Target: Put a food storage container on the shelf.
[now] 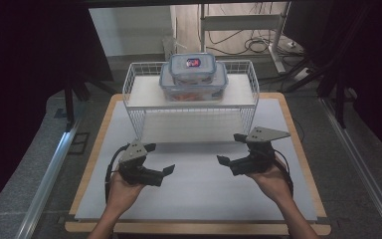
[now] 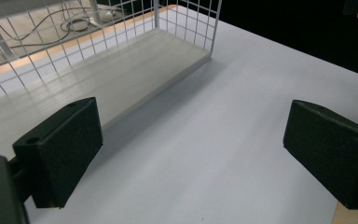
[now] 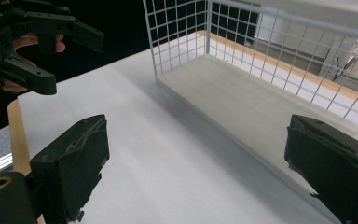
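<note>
Two boxes (image 1: pixel 194 77) sit stacked on top of the rack (image 1: pixel 134 79). Both grippers, left (image 1: pixel 155 160) and right (image 1: pixel 233 148), wait in front of it, jaws wide open, empty. Smooth plastic looks slippery; grab the sides.

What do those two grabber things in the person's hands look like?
Both are black. The left gripper and right gripper each have two flat, blocky black jaws, a grey three-cornered plate with small holes on top, and a black cable trailing back. The forearms show no sleeves.
</note>
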